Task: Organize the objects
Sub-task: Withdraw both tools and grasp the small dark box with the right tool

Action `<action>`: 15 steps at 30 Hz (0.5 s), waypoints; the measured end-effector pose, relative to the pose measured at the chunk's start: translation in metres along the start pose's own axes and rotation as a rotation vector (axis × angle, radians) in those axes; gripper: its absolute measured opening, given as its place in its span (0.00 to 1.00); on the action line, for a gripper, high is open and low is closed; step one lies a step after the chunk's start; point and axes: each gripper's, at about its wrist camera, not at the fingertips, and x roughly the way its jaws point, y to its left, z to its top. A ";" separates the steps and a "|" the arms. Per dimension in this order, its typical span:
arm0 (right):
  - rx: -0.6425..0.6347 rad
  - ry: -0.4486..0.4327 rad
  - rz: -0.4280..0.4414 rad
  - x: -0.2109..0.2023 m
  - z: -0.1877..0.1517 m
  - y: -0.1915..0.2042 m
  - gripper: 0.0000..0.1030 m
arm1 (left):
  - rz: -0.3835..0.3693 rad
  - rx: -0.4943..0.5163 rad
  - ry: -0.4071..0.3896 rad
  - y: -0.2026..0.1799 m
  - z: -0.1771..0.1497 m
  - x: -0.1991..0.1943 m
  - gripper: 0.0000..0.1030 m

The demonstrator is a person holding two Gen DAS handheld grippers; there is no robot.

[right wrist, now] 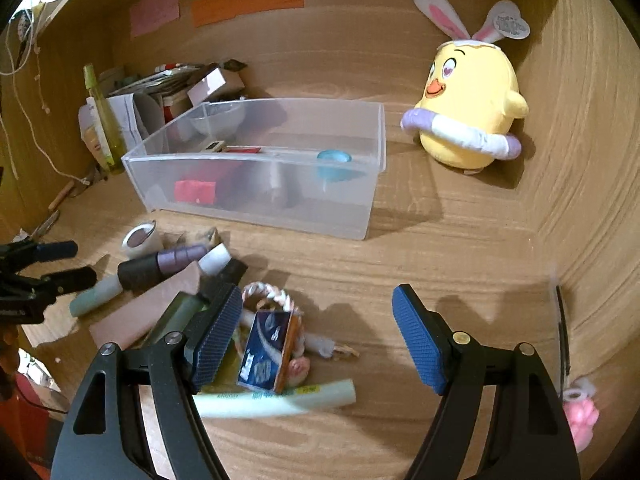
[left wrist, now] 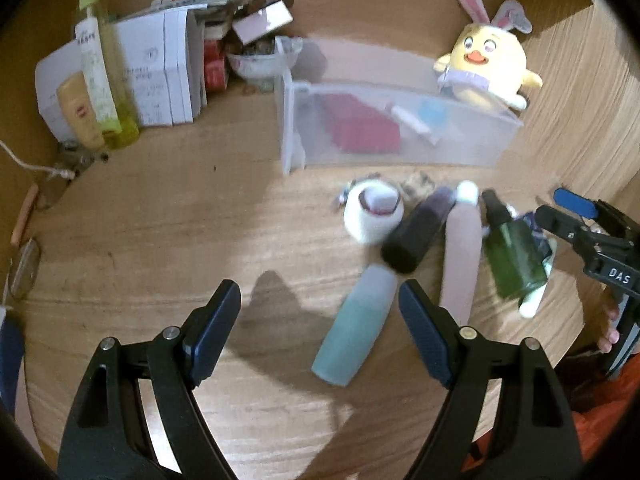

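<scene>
Left tool (left wrist: 320,304): jaws spread, nothing btwn them, only bare bench (left wrist: 160,240) under the gap. Teal bottle (left wrist: 352,336) lies just inside its right-hand finger, dark-capped purple bottle (left wrist: 416,232) across its top end, pink tube (left wrist: 462,252) and green spray bottle (left wrist: 512,248) beyond to the right, white cup (left wrist: 374,212) ahead.

Right tool (right wrist: 318,332): jaws also spread, empty. Small blue box (right wrist: 266,354) sits propped by its left-hand finger, over a pale green tube (right wrist: 280,398) w/ a braided band (right wrist: 272,294) behind.

Clear bin (right wrist: 256,216) is further ahead of both, already holding a red box (right wrist: 196,191), a tube and a blue lid.

Risks, as I judge: the pile is tangled, so closing on one item prob. drags or rolls its neighbours; round bottles may squirt out of the pads; the tilted box could tip. Both tools work close together, so a clash is possible. Frames are blurred, so exact contacts unclear.
</scene>
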 end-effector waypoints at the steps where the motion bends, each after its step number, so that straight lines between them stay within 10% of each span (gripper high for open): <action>1: -0.006 0.002 -0.003 0.000 -0.002 0.002 0.72 | 0.001 -0.001 0.005 0.000 -0.002 0.001 0.79; 15: -0.070 0.050 0.006 0.005 -0.014 0.024 0.42 | 0.008 0.038 -0.017 -0.009 -0.008 0.008 0.72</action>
